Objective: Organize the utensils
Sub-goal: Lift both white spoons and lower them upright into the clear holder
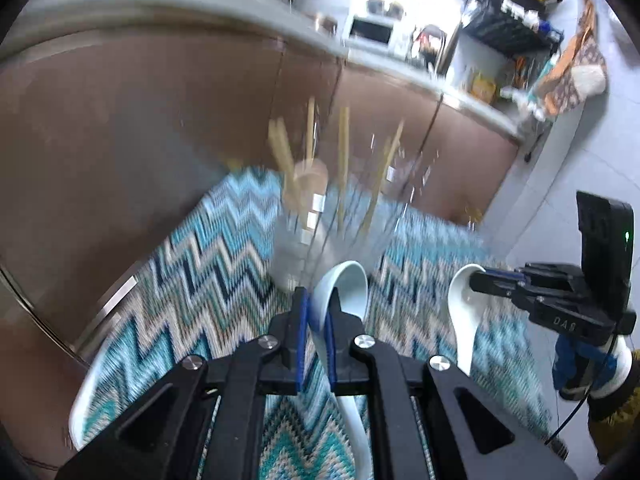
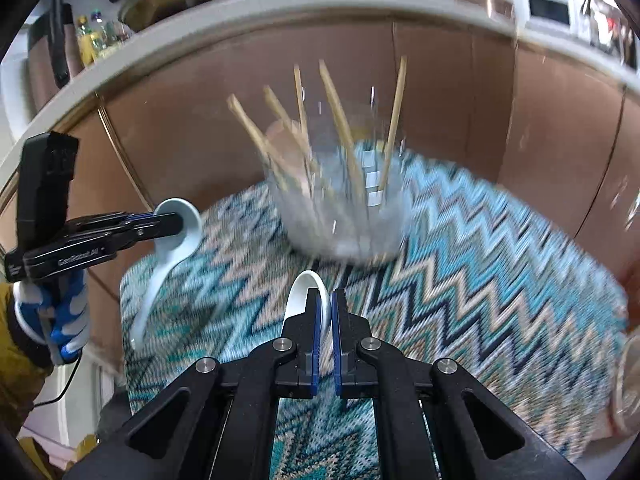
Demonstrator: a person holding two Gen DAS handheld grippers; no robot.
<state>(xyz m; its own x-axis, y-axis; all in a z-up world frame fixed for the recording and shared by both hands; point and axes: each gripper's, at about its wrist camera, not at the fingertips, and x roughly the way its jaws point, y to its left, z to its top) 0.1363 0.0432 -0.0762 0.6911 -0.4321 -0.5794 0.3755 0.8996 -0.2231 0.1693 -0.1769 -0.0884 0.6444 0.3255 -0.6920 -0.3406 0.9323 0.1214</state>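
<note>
My left gripper [image 1: 318,300] is shut on a white ceramic soup spoon [image 1: 346,284], pads pinching the bowl's rim while the handle hangs down under the jaws. In the right wrist view the same gripper [image 2: 180,222] and spoon [image 2: 176,248] show at the left, held by a gloved hand. My right gripper [image 2: 326,298] is shut on a second white spoon [image 2: 302,294]; from the left wrist this gripper [image 1: 478,280] and spoon [image 1: 464,312] are at the right. Ahead stands a clear glass holder [image 2: 344,220] [image 1: 312,236] with several wooden chopsticks [image 2: 340,128] [image 1: 343,160]. Both spoons hang above the cloth.
A blue zigzag tablecloth [image 2: 480,264] covers the table. A white plate rim [image 1: 86,396] lies at the near left, and a glass dish edge [image 2: 628,392] at the far right. Brown cabinet fronts [image 1: 140,120] and a grey counter stand close behind the table. Both views are motion-blurred.
</note>
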